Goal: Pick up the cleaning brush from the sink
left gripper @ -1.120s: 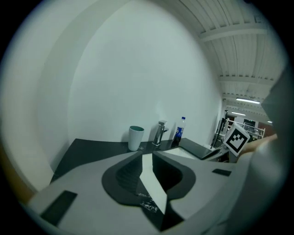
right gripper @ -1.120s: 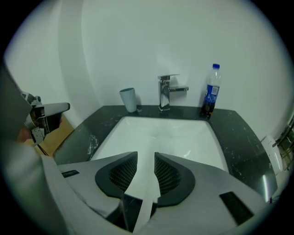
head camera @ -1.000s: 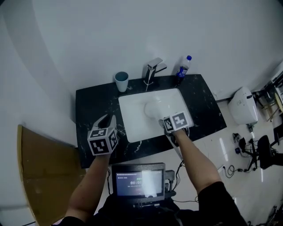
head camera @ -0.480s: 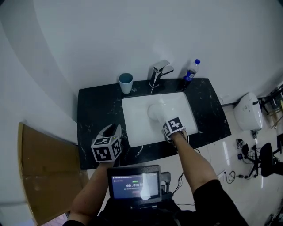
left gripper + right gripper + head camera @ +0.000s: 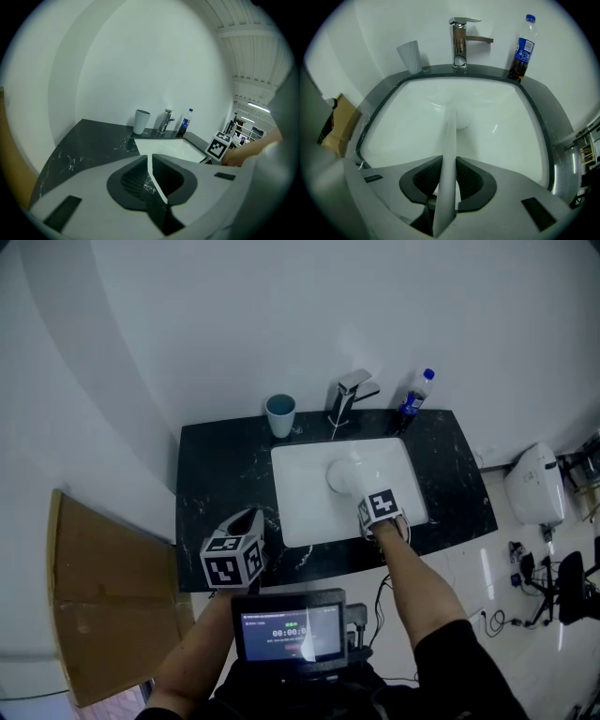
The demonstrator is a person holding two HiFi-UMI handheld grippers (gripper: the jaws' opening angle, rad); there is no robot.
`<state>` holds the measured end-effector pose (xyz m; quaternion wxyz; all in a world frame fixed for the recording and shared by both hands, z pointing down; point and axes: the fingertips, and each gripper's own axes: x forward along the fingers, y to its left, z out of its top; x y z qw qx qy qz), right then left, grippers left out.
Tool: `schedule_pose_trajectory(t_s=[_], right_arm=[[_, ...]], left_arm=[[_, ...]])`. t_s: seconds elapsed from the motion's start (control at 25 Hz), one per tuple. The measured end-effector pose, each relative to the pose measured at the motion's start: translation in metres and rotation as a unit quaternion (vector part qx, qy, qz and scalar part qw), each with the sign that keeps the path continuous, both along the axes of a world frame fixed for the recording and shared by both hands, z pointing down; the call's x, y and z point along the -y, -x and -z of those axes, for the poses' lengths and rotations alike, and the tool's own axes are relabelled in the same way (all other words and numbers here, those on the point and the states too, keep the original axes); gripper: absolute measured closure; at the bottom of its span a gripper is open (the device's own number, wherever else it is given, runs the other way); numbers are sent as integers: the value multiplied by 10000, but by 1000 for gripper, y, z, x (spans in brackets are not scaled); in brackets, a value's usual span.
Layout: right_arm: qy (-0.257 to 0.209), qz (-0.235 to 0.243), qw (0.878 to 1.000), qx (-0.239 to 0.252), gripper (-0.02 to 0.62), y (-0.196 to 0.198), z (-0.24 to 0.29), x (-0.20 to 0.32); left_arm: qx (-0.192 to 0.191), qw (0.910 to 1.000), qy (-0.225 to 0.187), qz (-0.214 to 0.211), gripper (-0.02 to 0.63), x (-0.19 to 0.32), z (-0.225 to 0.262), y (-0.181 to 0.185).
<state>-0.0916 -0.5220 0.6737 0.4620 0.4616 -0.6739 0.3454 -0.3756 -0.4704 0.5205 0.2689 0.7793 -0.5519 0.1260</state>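
The white cleaning brush (image 5: 345, 474) lies in the white sink (image 5: 298, 495), its round head near the drain and its handle (image 5: 450, 150) running toward the front rim. My right gripper (image 5: 373, 505) points steeply down over that handle. In the right gripper view its jaws (image 5: 449, 161) are closing, and the dark pads sit against both sides of the handle. My left gripper (image 5: 246, 518) hovers over the black counter (image 5: 216, 479) left of the sink. It is shut with nothing in it (image 5: 150, 157).
A chrome faucet (image 5: 349, 395) stands behind the sink, with a blue-grey cup (image 5: 279, 414) to its left and a plastic bottle (image 5: 412, 399) to its right. Brown cardboard (image 5: 94, 596) leans left of the counter. A small screen (image 5: 289, 624) sits at the person's chest.
My right gripper has sunk lower at the sink's front right, onto the brush handle. My left gripper has dropped slightly toward the counter's front edge.
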Motion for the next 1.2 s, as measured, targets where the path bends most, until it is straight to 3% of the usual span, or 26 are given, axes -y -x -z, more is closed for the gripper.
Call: schedule_pose_trajectory(t_s=[0.32,0.52,0.72,0.92,1.08,1.2], right_arm=[[-897,-222,9944,522,523,-4,67,-26],[-1592,-87,9822,996,523,-17,109,-62],[-2286,373,9644,1275,523,-74,144,-95],[-2834,1296,9449,1003,523,-145,183,-120],[-3117,1250,9282,1600,523,-172,215,-149],[-3394,1301,9168,1652,523,-173,235,-175]], left_arm=[[-73,9996,-217,-139,604,-36,17,2],[-226,9966,-676,422,606,-61,31,-1],[-61,9929,-961,694,606,-96,52,-63],[326,9842,-1199,1262,606,-135,69,-137],[146,9833,-1061,1471,606,-177,80,-175],[176,9850,-1034,1370,606,-209,84,-189]])
